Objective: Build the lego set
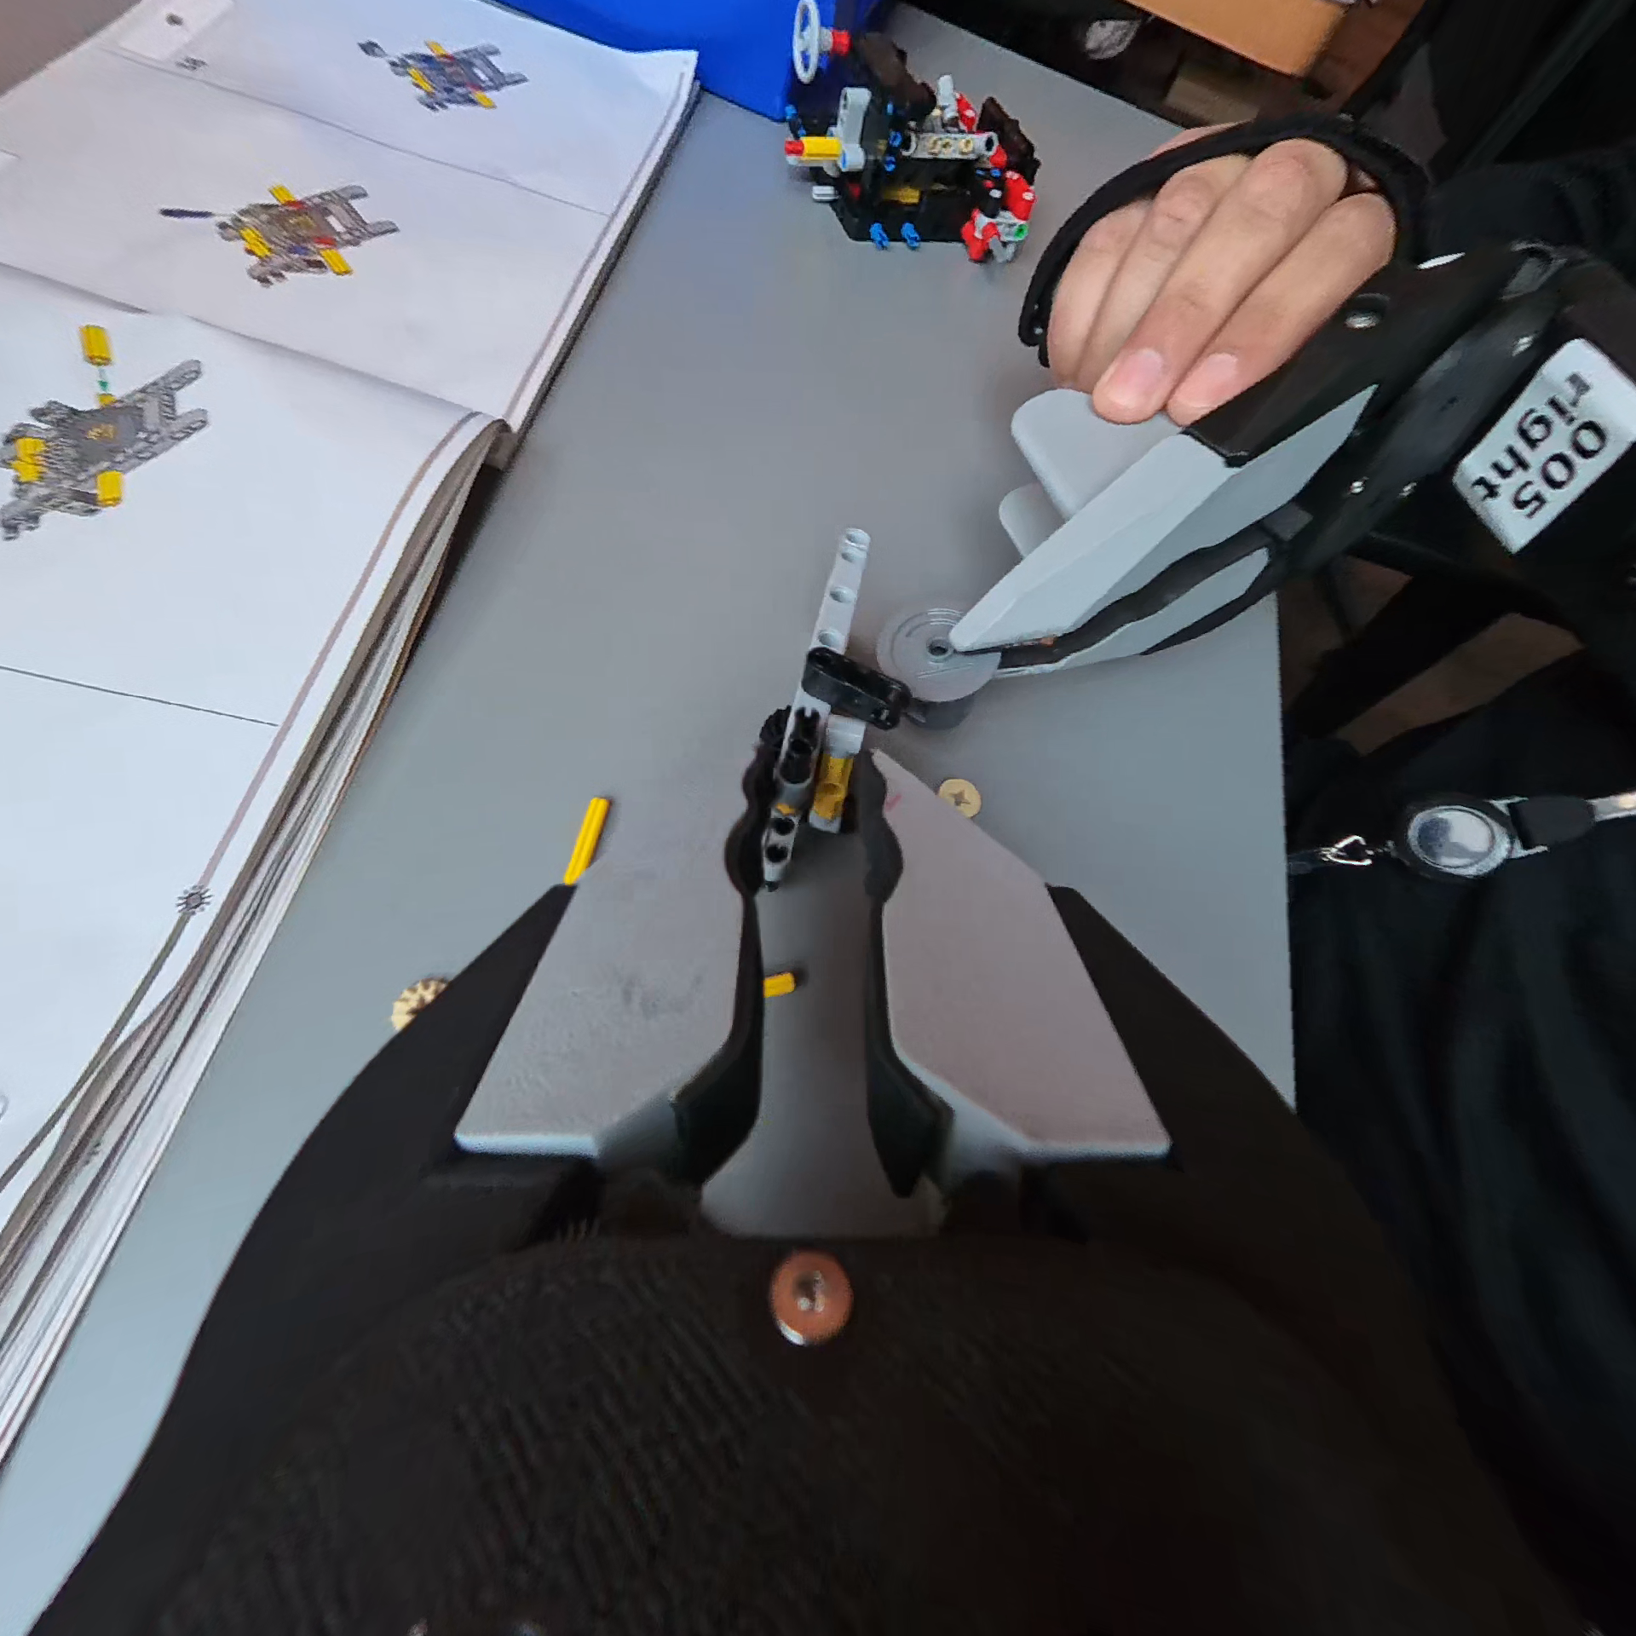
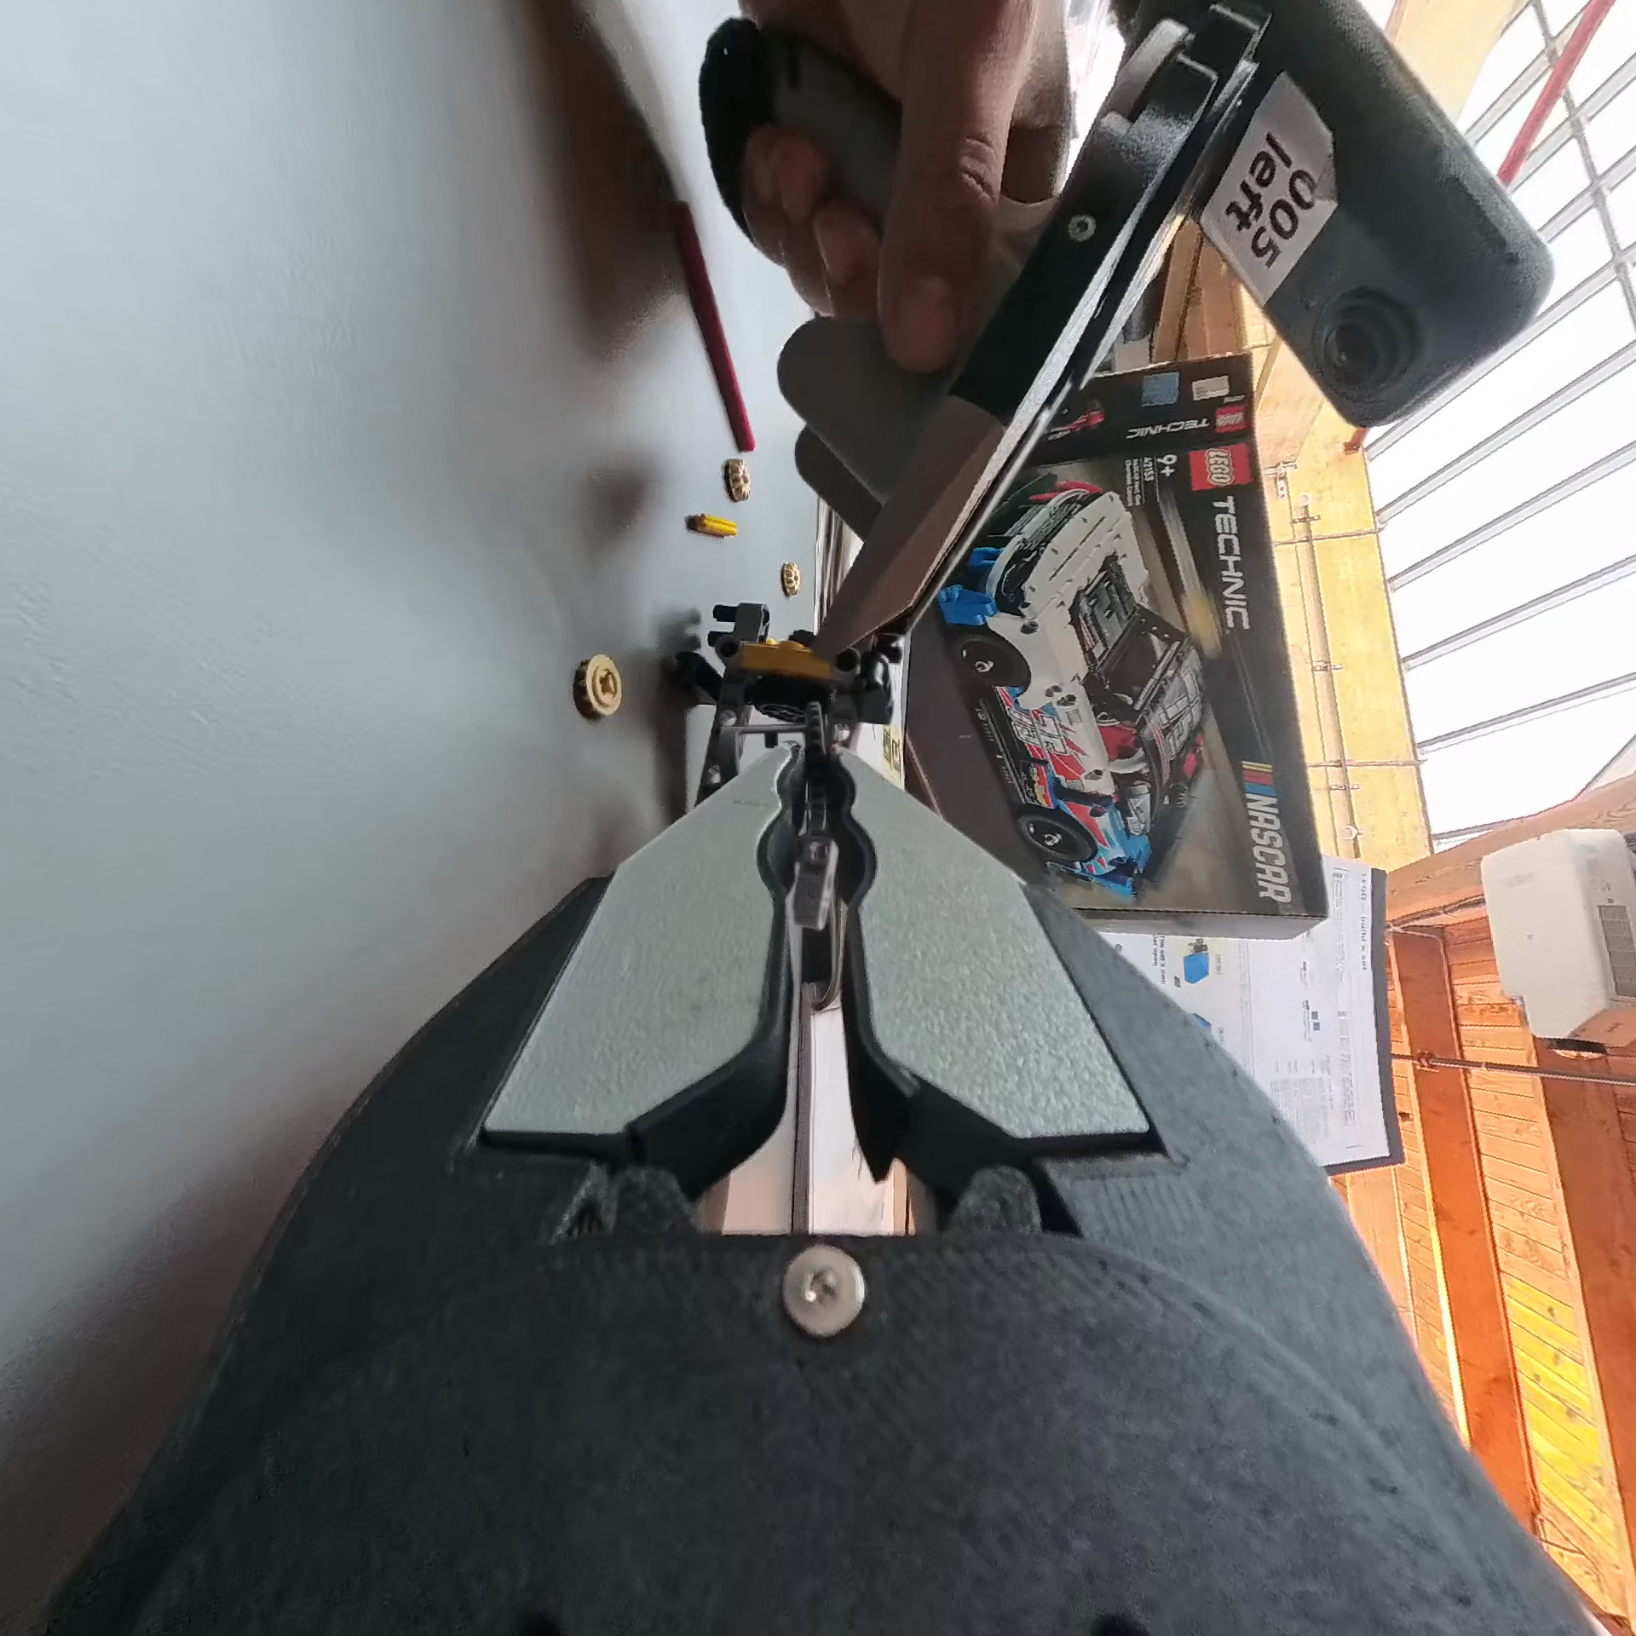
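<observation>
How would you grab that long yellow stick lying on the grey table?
Grip the long yellow plastic axle across its middle, coming straight down from above. It lies flat and alone on the grey table, so open tongs can straddle its thin sides.

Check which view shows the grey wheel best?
Left wrist view: the grey wheel is seen from above, its round face clear, at the right gripper's tips beside the small assembly. In the right wrist view it is mostly hidden between the fingers, edge-on.
</observation>
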Available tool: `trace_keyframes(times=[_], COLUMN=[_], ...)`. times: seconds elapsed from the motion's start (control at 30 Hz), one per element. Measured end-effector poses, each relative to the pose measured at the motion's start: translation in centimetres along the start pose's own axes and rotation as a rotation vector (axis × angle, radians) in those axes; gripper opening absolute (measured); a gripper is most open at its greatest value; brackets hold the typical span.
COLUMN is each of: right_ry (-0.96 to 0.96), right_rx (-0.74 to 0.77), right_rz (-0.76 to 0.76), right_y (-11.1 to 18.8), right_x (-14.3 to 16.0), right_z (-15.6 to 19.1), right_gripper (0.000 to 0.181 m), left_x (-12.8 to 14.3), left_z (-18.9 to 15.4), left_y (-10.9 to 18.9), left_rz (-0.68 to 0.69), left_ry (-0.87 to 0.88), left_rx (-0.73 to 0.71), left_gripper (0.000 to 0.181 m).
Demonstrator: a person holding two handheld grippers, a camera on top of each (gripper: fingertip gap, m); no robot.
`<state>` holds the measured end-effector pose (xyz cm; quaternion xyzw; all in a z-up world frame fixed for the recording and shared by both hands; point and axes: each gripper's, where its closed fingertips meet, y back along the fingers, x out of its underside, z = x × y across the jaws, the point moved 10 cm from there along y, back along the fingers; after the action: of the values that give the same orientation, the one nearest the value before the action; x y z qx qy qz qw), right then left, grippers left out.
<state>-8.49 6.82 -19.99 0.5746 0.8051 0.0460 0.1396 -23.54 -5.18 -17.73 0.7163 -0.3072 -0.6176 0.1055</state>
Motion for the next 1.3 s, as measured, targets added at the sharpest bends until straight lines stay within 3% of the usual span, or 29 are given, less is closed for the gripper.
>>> trace_keyframes(times=[0.17, 0.83, 1.3], right_ry=[-0.015, 0.047, 0.066], right_rx=[-0.001, 0.034, 0.027], right_rz=[0.001, 0.055, 0.028], right_y=[-0.3, -2.2, -2.6], right_x=[0.2, 1.4, 1.6], right_z=[-0.1, 0.1, 0.2], right_gripper=[0.0, 0.001, 0.001], left_x=[0.3, 0.2, 0.0], left_z=[0.2, 1.5, 0.9], left_y=[-0.3, -0.3, -0.3], left_rz=[0.001, -0.007, 0.031], left_ry=[0.076, 0.161, 0.09], left_rx=[0.022, 0.072, 0.071], left_gripper=[0.005, 0.004, 0.005])
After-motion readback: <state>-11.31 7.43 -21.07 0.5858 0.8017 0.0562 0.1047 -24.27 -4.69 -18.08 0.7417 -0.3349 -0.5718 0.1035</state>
